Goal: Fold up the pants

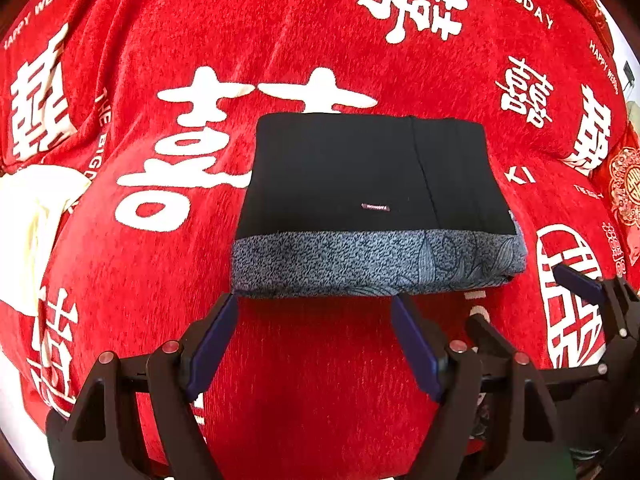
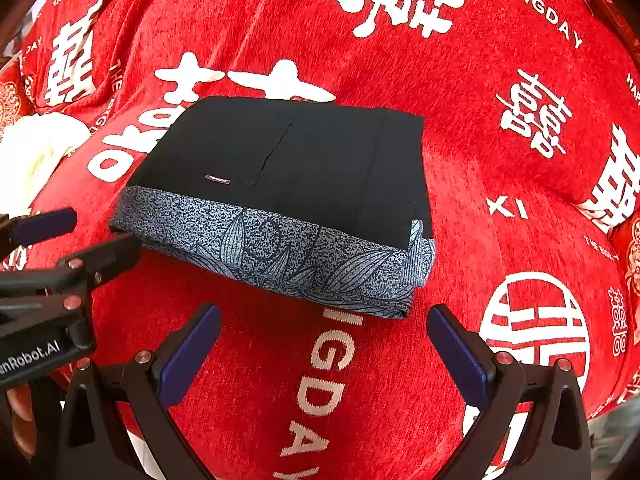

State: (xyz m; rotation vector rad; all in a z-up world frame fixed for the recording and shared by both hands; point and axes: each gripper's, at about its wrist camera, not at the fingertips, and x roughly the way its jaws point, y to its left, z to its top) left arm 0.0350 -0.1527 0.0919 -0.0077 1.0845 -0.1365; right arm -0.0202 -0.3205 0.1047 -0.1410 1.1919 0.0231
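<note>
Where the red blanket [image 1: 320,380] fills nearly both frames, printed with white characters and English words, folded pants [image 1: 376,204] at the centre of the left wrist view and slightly left of centre in the right wrist view [image 2: 288,200]. Black top panel, a small label [image 1: 375,208] too blurred to read, a blue-grey speckled band with leaf outlines along the near edge. Layers beneath the top fold hidden; only stacked edges visible at the lower right corner of the bundle in the right wrist view.

At the bottom of the left wrist view, left gripper [image 1: 314,340] spread wide, nothing between its blue-padded fingers [image 1: 212,344], tips just short of the speckled band (touching or not, hard to tell). At the lower right edge of the same view, right gripper [image 1: 532,300] partly cut off by the frame.

At the bottom of the right wrist view, right gripper [image 2: 324,344] likewise splayed apart and empty, near the band but apart from it. At the left edge, left gripper [image 2: 100,236] seen from the side, mostly out of frame, printed lettering on its body truncated.

Pale cream cloth [image 1: 36,216] at the left edge of the left wrist view, cropped by the fisheye rim, kind unclear. Ornate red and gold item [image 1: 624,196] at the right edge, only a sliver showing.
</note>
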